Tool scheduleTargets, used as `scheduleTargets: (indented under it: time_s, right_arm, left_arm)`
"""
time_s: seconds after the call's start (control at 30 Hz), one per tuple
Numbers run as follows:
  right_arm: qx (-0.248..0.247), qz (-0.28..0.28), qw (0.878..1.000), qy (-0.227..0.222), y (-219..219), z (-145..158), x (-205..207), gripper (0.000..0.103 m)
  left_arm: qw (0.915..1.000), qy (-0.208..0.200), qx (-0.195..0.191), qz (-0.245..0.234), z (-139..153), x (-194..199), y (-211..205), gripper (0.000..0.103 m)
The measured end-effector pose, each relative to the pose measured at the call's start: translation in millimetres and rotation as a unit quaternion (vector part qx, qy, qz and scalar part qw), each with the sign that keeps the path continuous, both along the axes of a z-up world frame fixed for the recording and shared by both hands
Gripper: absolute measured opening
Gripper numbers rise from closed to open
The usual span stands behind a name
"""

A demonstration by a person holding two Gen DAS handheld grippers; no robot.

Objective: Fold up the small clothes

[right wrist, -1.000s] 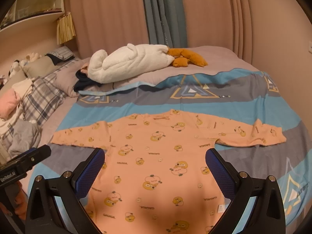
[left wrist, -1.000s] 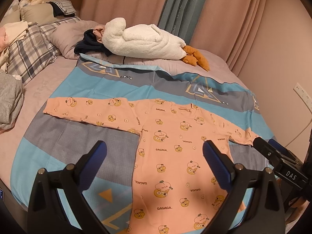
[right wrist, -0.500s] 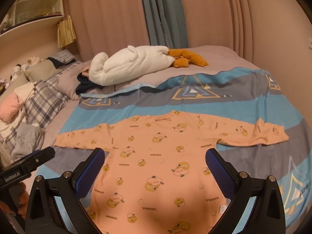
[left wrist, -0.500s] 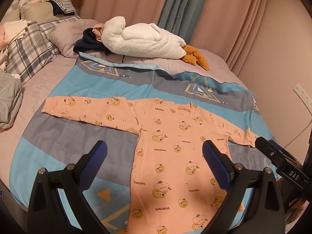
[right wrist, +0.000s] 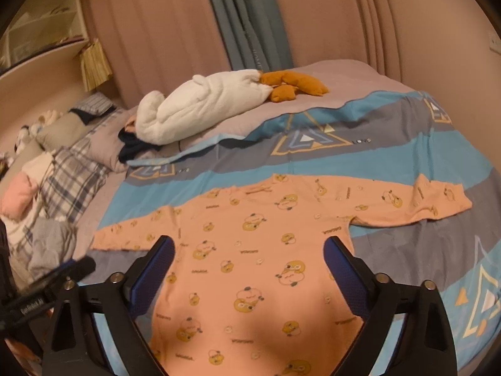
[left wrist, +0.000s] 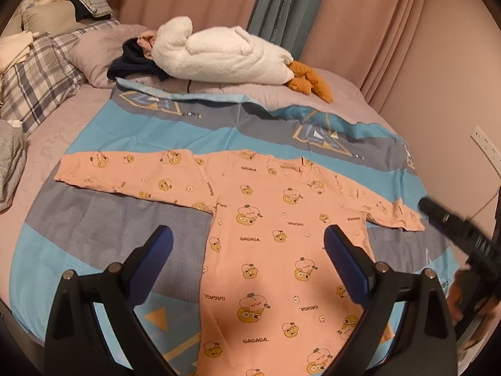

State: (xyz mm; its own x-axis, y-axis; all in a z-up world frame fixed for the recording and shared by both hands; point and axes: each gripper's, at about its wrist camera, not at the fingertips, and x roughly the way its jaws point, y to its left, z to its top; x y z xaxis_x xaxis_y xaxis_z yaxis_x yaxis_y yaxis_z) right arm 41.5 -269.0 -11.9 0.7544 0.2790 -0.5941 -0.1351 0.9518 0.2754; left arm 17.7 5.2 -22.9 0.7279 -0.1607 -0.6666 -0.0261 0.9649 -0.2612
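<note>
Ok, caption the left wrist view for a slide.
Open left gripper hovers over a peach long-sleeved top spread flat, both sleeves out, on a blue-and-grey bedspread.

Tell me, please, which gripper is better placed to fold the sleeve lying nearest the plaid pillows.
The left gripper, probably. In its view that sleeve of the peach shirt lies just up-left of its open jaws; the right gripper hovers over the body, nearer the other sleeve.

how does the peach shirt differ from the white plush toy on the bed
The peach shirt lies flat with both sleeves spread on the blue and grey cover; the white plush toy is bulky and lies on its side near the pillows. The shirt is printed with cartoons and "GAGAGA"; the toy is plain white with orange feet. Both rest untouched on the bed.
</note>
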Motion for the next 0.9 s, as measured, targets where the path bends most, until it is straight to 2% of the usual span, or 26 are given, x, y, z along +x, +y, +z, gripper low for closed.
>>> scheduleTargets:
  time_s: [0.23,0.3,0.47,0.67,0.9]
  right_arm:
    - [0.065,-0.066,0.995,0.041,-69,-7,47,0.06]
    - [0.088,-0.093,0.99,0.056,-95,-12,61,0.054]
    - [0.079,-0.173,0.979,0.07,-145,-24,81,0.053]
    - [0.108,-0.272,0.95,0.112,-222,-60,96,0.053]
    - [0.137,-0.355,0.911,0.161,-286,-110,105,0.042]
  left_arm:
    - [0.9991,0.041,0.0,-0.01,-31,33,-9,0.093]
    - [0.9986,0.052,-0.001,-0.012,-41,43,-11,0.091]
    - [0.9961,0.086,-0.017,-0.013,-71,65,-15,0.085]
    - [0.9919,0.125,-0.025,-0.007,-99,76,-19,0.08]
    - [0.99,0.139,-0.021,-0.001,-115,76,-21,0.078]
